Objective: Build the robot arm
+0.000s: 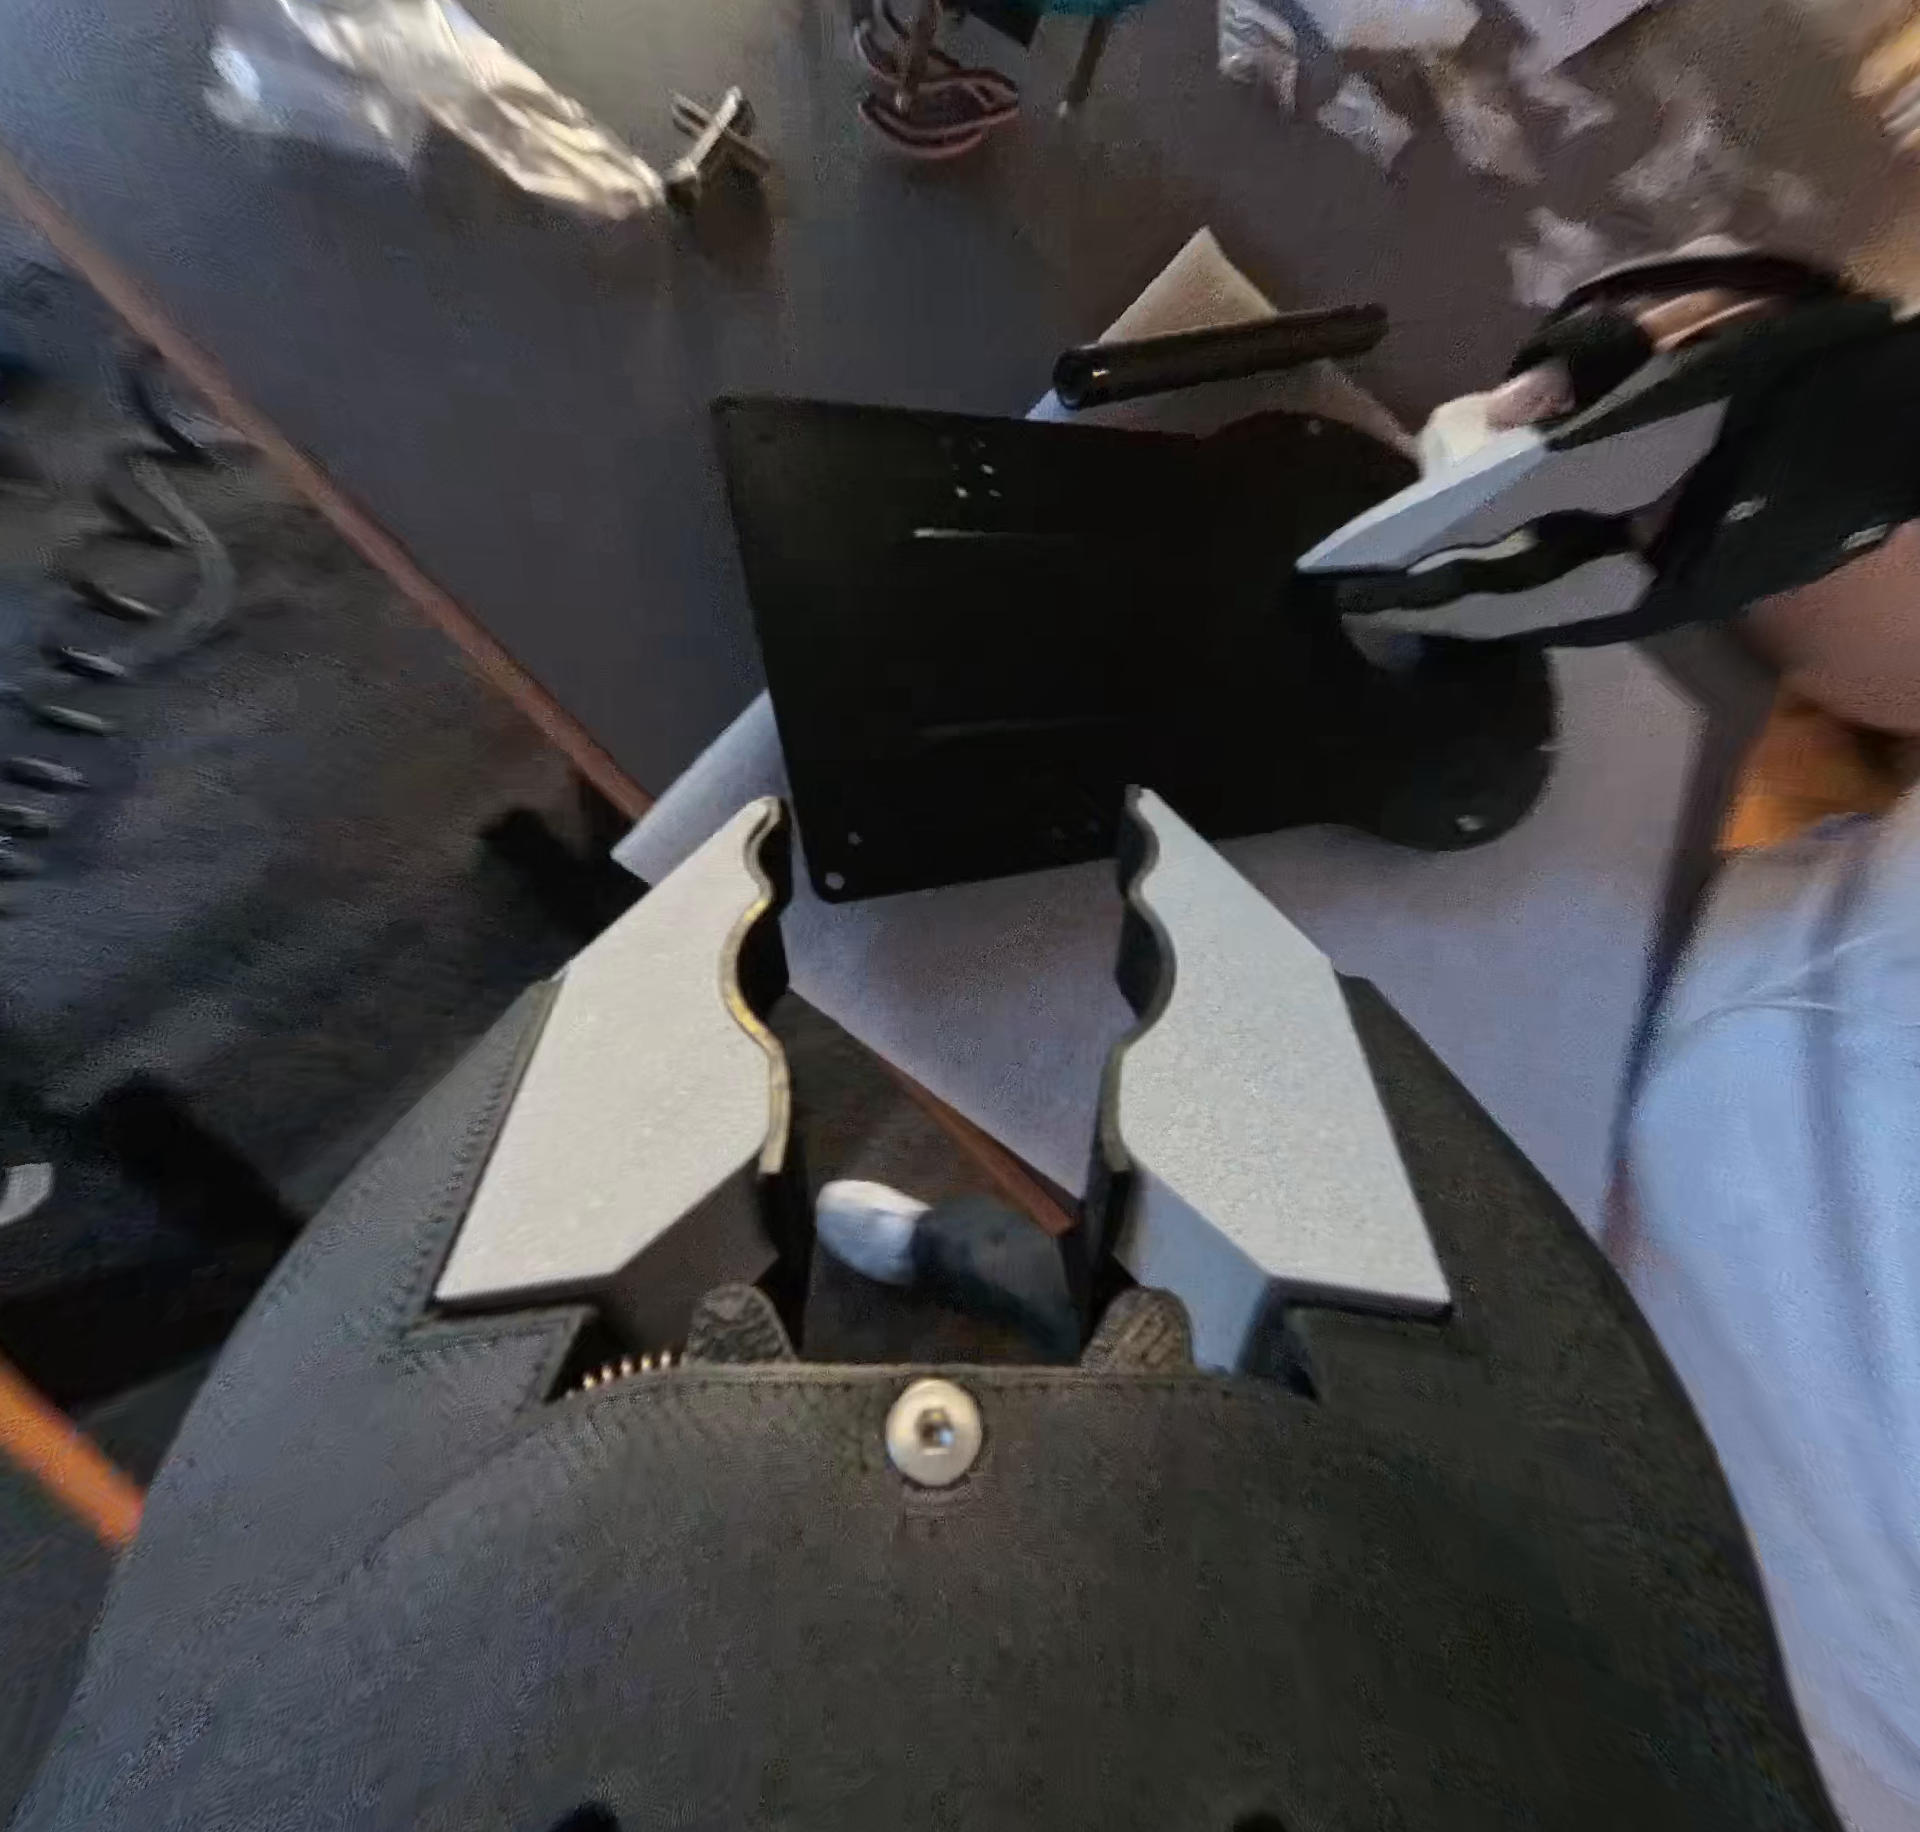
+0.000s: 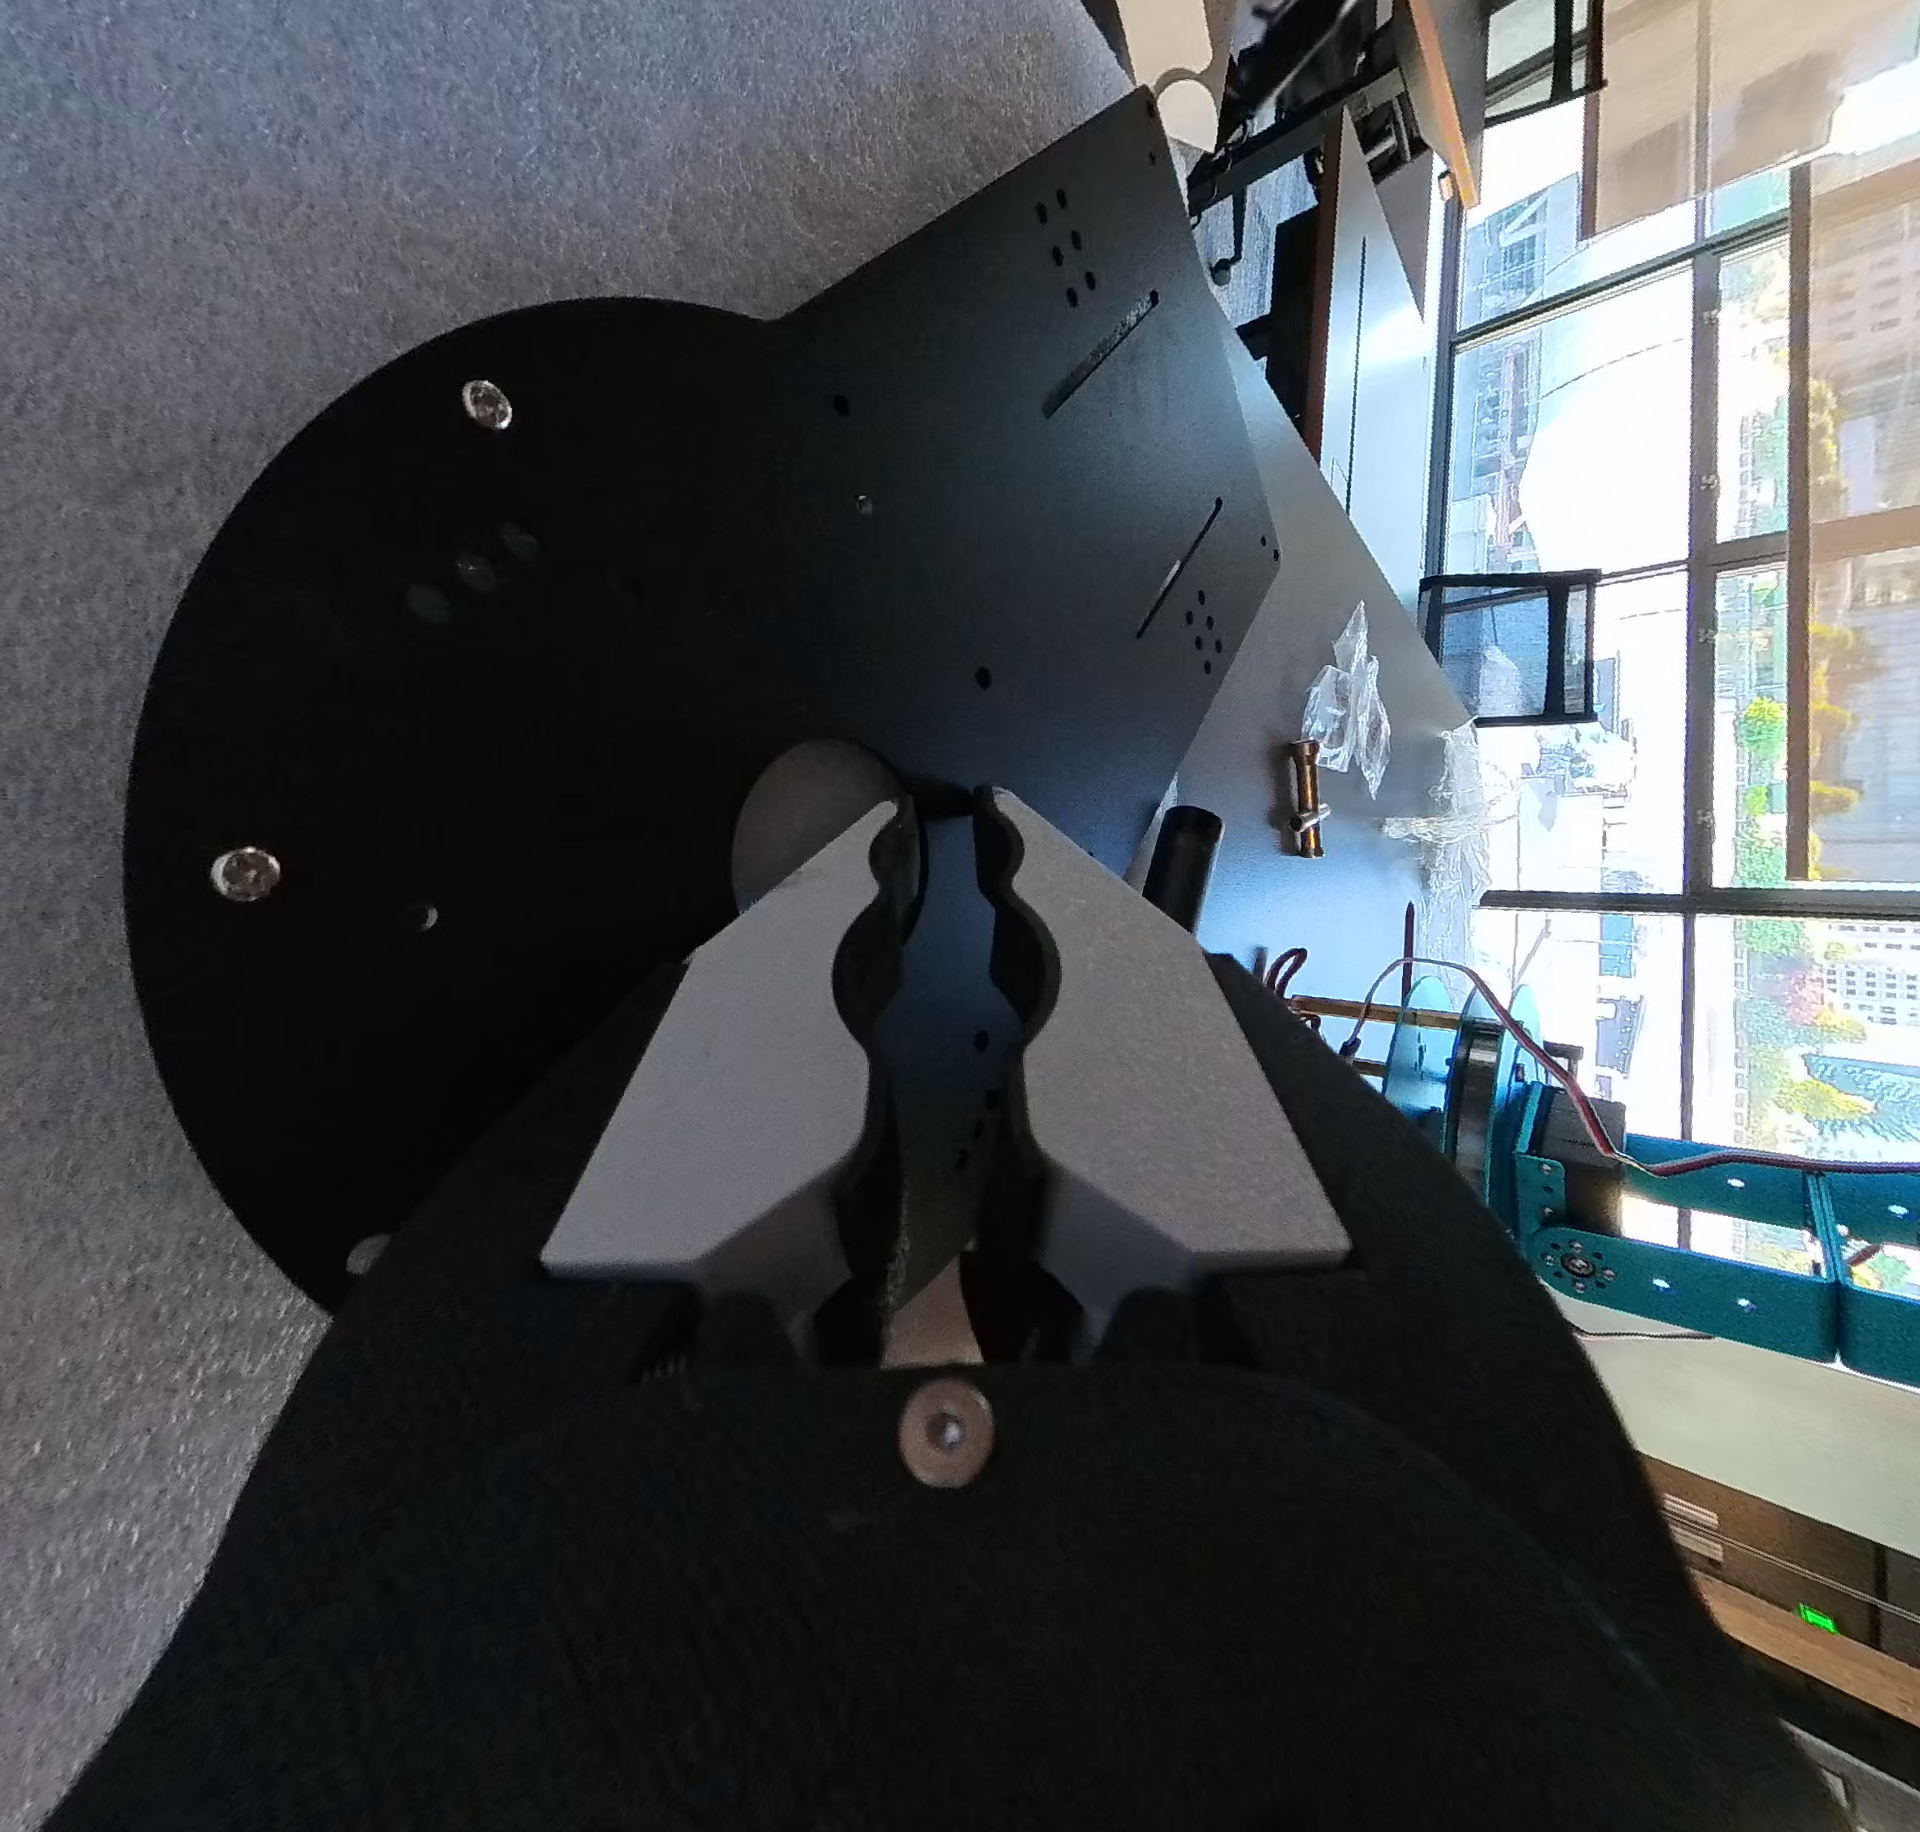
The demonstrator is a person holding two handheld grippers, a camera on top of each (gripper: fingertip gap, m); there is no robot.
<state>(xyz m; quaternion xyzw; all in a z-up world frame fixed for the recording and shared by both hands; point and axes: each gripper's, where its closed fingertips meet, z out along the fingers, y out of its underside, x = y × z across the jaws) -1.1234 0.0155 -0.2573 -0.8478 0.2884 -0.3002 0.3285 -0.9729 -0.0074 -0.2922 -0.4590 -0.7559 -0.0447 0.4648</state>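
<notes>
A black metal plate (image 1: 987,639) with a rectangular end and a round end, drilled with holes and slots, is tilted up off a white foam sheet (image 1: 987,993). My right gripper (image 2: 945,806) is shut on the plate's edge (image 2: 623,587), next to a round cutout. It also shows in the left wrist view (image 1: 1340,587), clamping the plate's right side. My left gripper (image 1: 951,847) is open and empty, just short of the plate's near lower edge and not touching it.
A black tube (image 1: 1216,354) lies behind the plate. Brass standoffs (image 2: 1307,795), clear plastic bags (image 2: 1351,702) and a teal robot arm (image 2: 1714,1263) with wires sit farther back. The table's brown edge (image 1: 416,577) runs on the left. A person's light sleeve (image 1: 1818,1211) is on the right.
</notes>
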